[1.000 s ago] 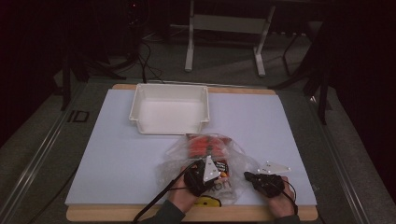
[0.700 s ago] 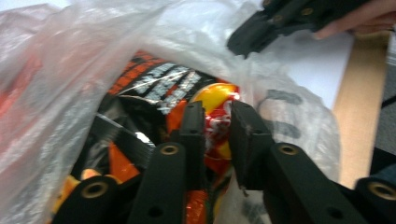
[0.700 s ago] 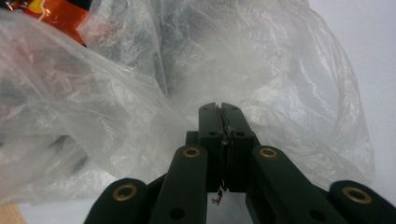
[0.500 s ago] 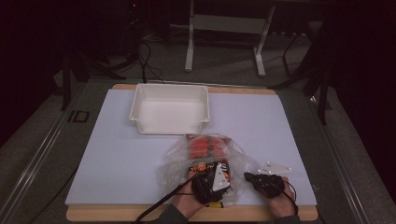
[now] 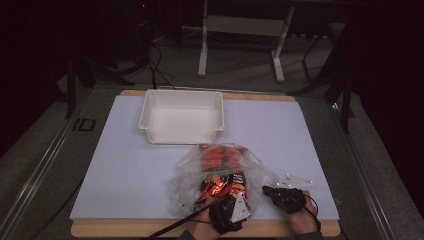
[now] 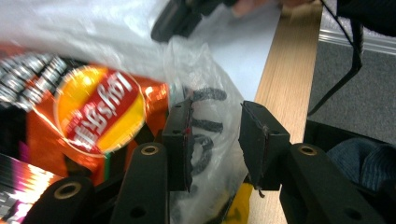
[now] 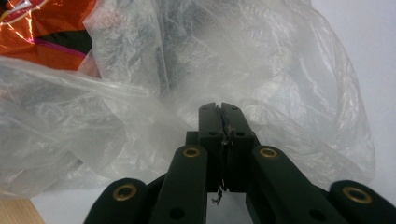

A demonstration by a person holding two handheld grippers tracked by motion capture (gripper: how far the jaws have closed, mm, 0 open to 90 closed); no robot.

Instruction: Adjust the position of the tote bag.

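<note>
Snack packets (image 5: 220,170) inside clear plastic bag (image 5: 260,172); white bin (image 5: 182,131) apart.

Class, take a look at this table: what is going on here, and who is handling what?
A person works a clear plastic bag of snack packets at the near edge of the table. The right gripper has its jaws pinched shut on a fold of the bag's film. The left gripper has just been opening; its jaws now stand apart with crumpled film between them, beside an orange chip packet. A white bin sits empty behind the bag.
</note>
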